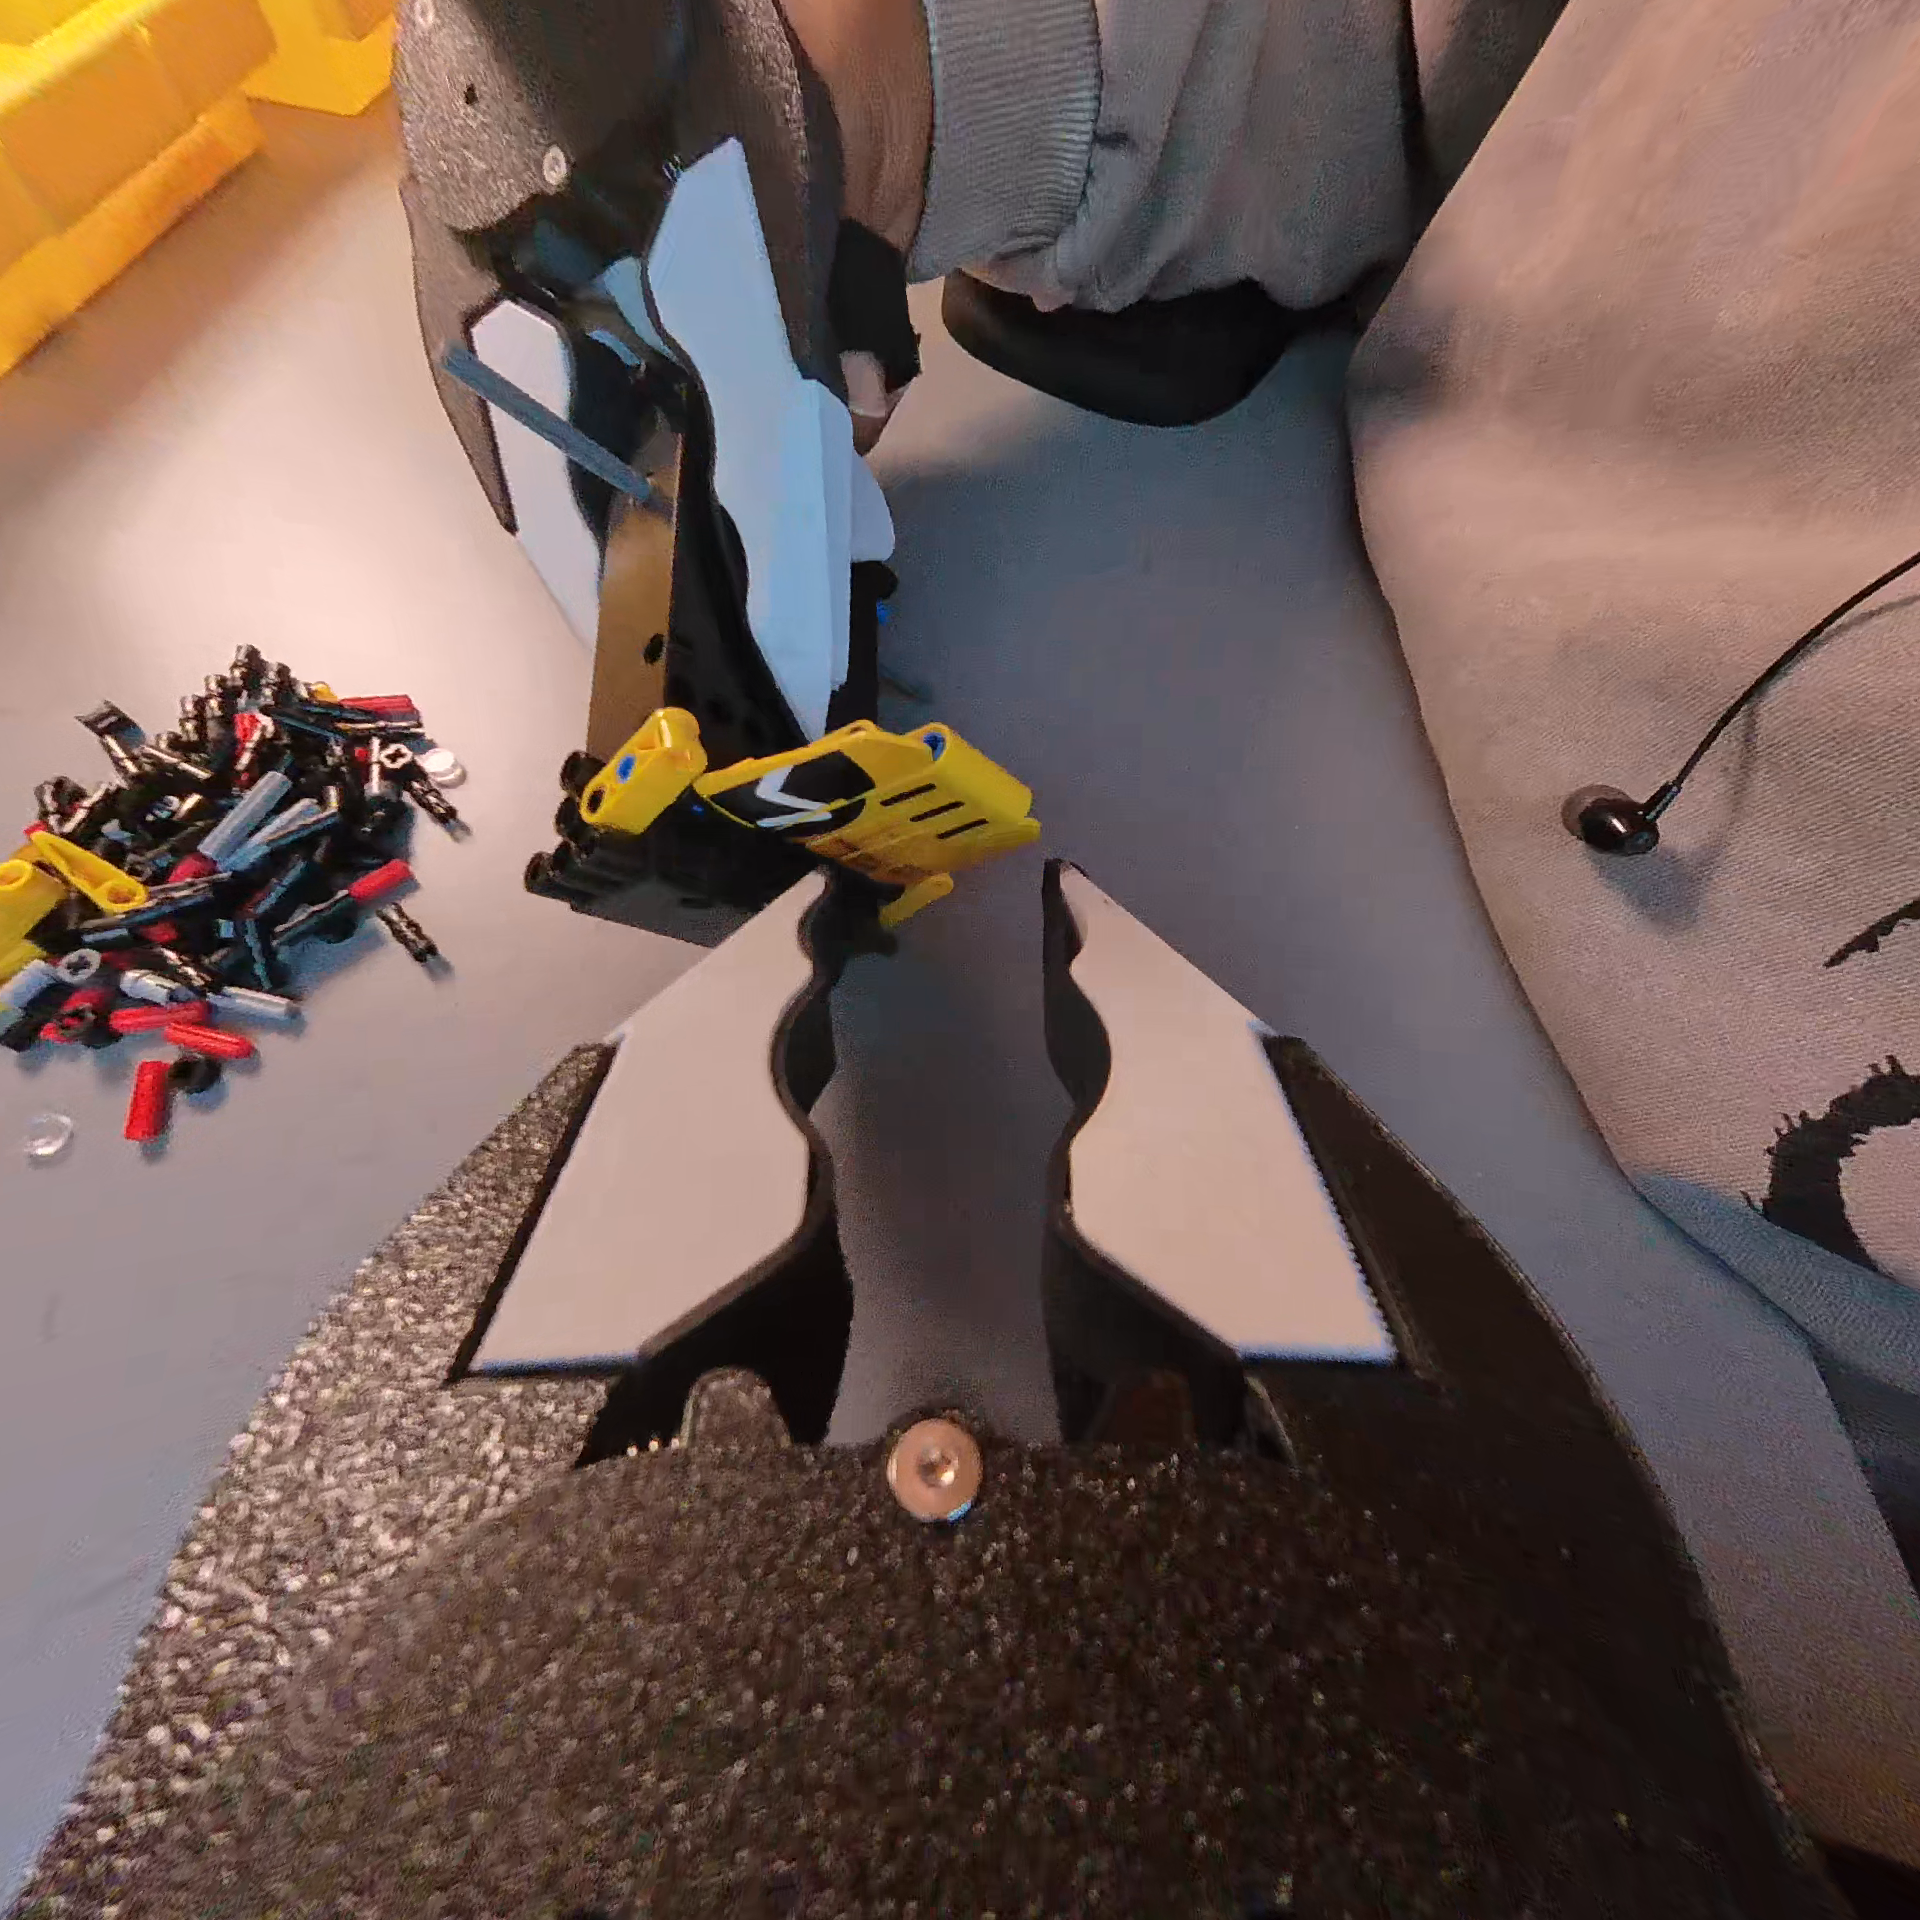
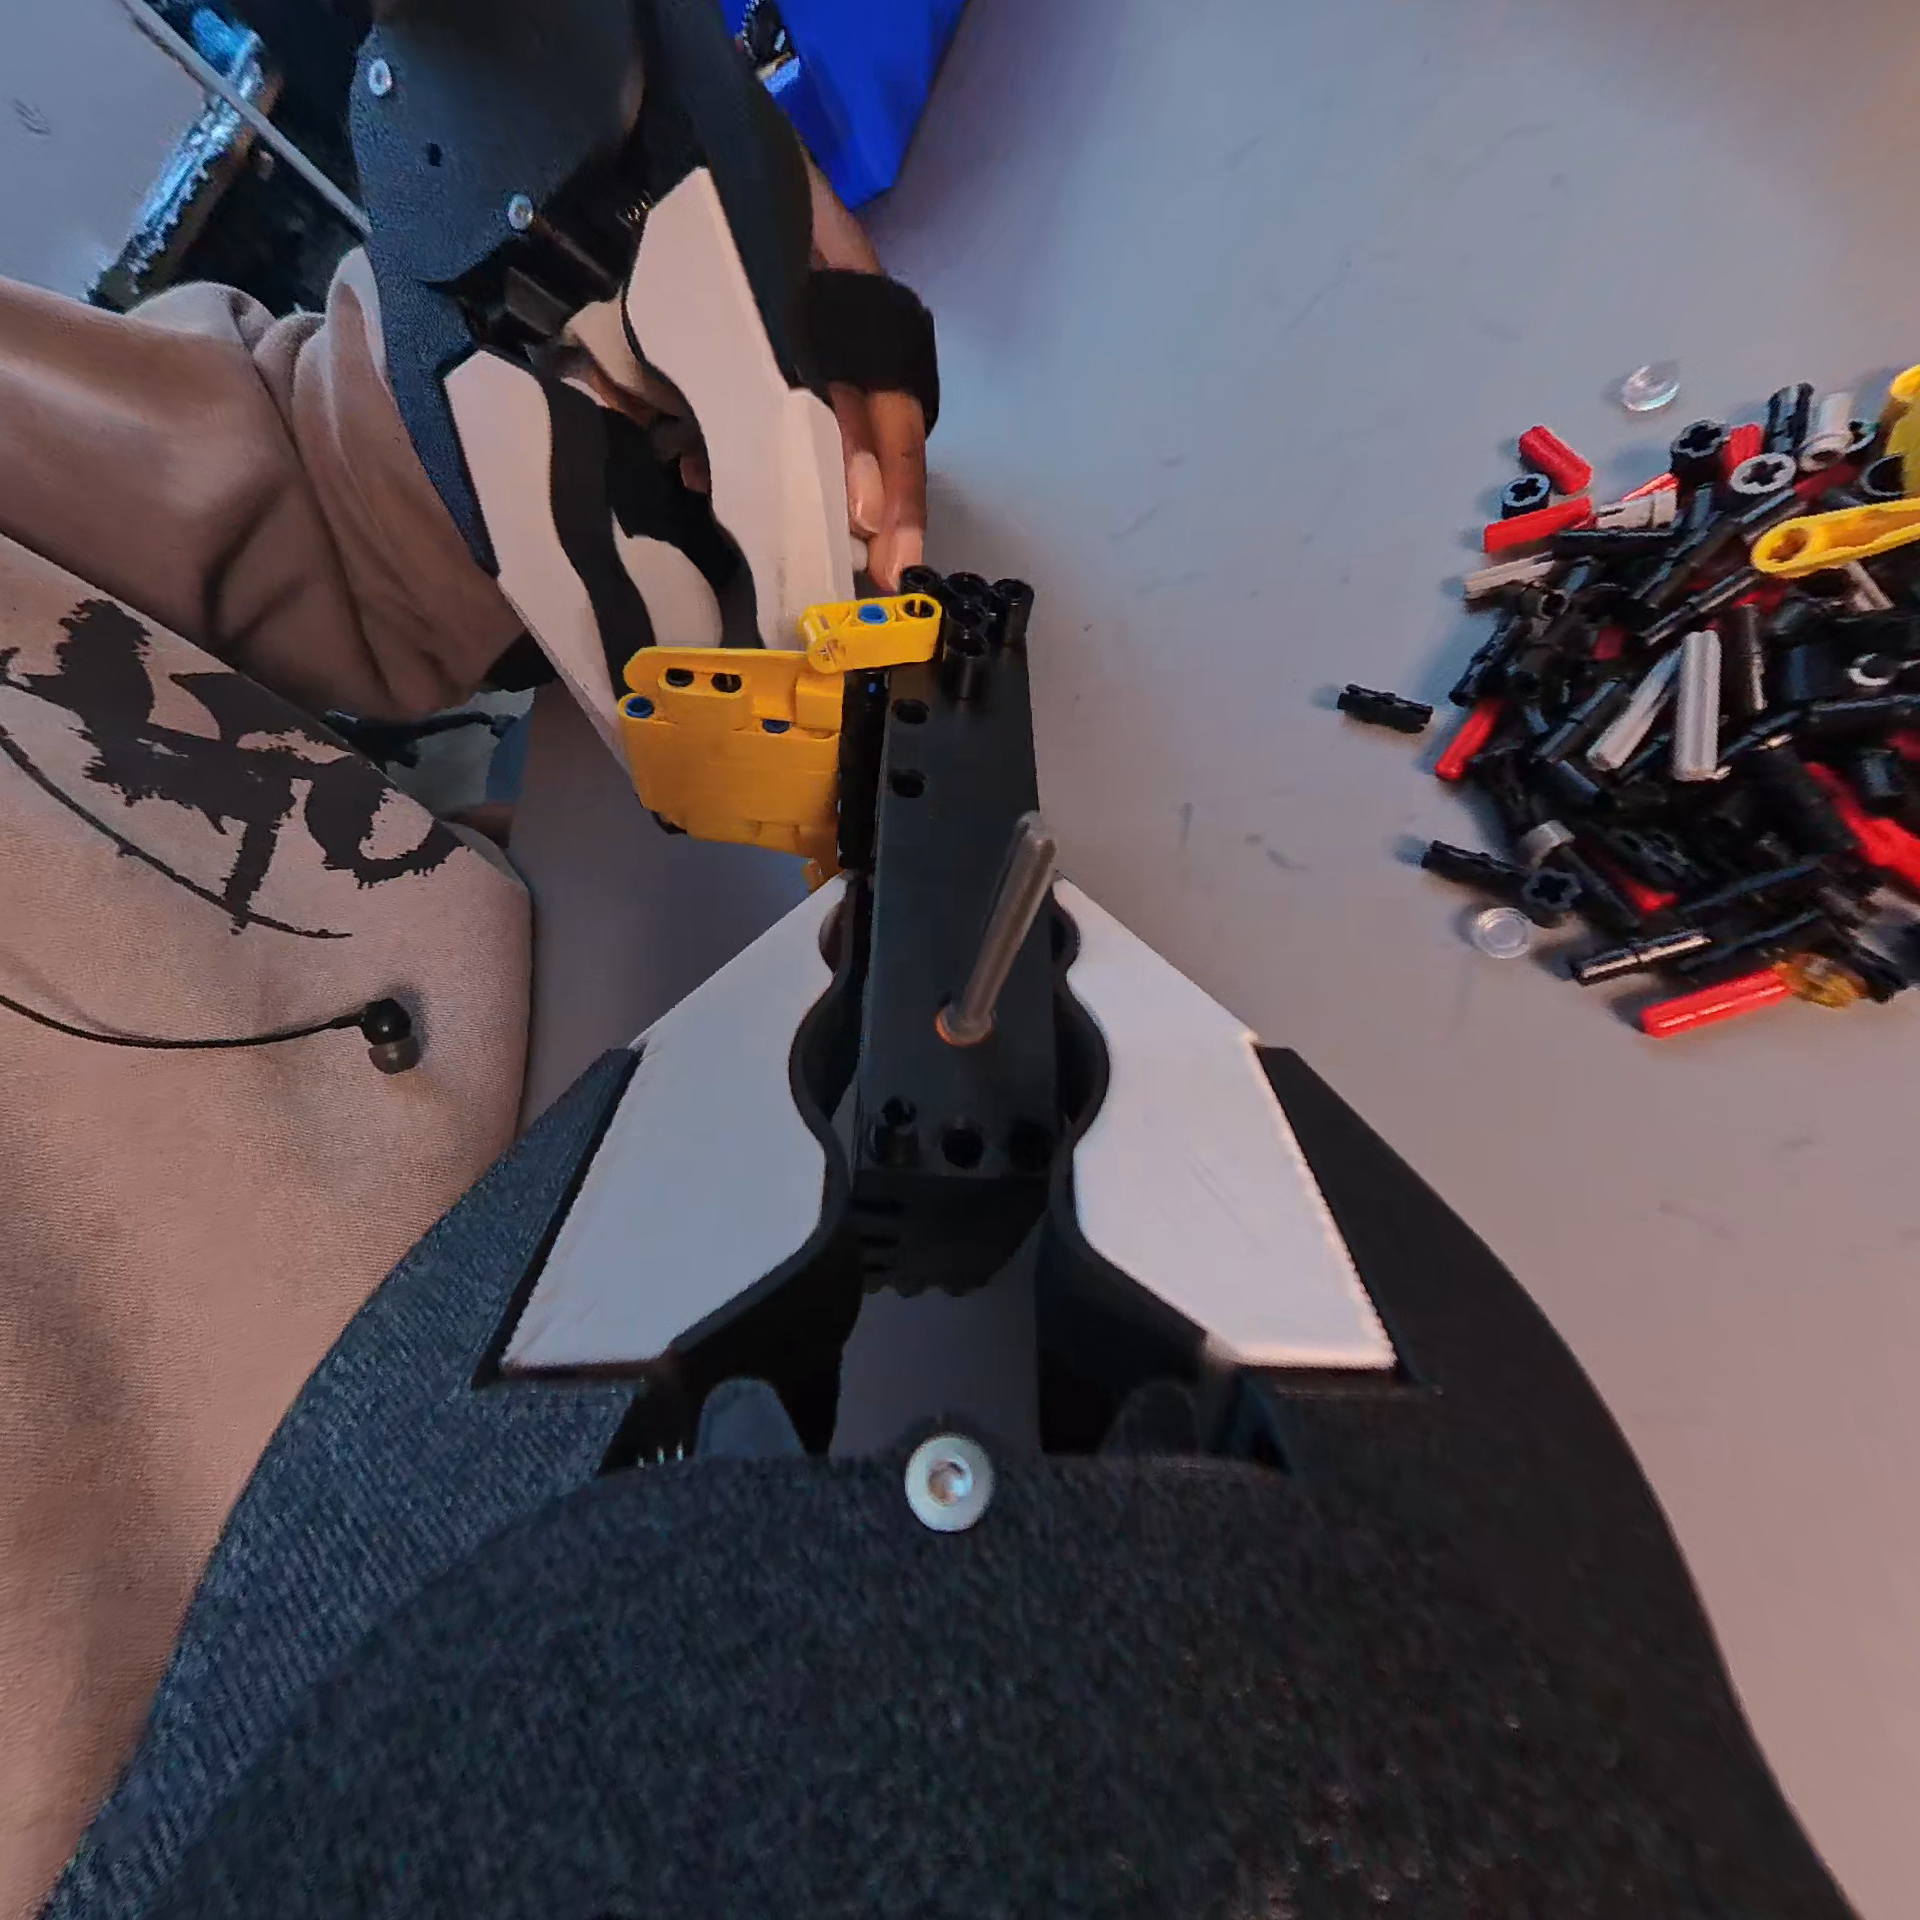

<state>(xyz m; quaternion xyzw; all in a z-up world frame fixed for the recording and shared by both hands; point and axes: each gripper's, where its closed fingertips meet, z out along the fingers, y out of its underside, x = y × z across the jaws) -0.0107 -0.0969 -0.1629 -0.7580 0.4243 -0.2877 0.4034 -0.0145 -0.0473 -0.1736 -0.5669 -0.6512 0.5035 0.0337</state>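
Observation:
My right gripper (image 2: 951,888) is shut on a black beam assembly (image 2: 945,748) with a grey axle (image 2: 1000,930) sticking out of its side. A yellow panel (image 2: 727,758) is fixed to the assembly's left side. My left gripper (image 1: 940,881) is open and empty, its fingertips just below the yellow panel (image 1: 883,810), the left tip almost touching it. In the left wrist view the right gripper (image 1: 717,665) reaches down from above with the assembly (image 1: 644,873). In the right wrist view the left gripper (image 2: 717,623) sits beside the panel.
A pile of small black, red, grey and yellow parts (image 1: 208,862) lies on the grey table (image 1: 1091,644); it also shows in the right wrist view (image 2: 1714,727). A person's beige hoodie (image 1: 1662,468) with a dangling earphone (image 1: 1610,821) is close by. Yellow objects (image 1: 104,156) stand far left.

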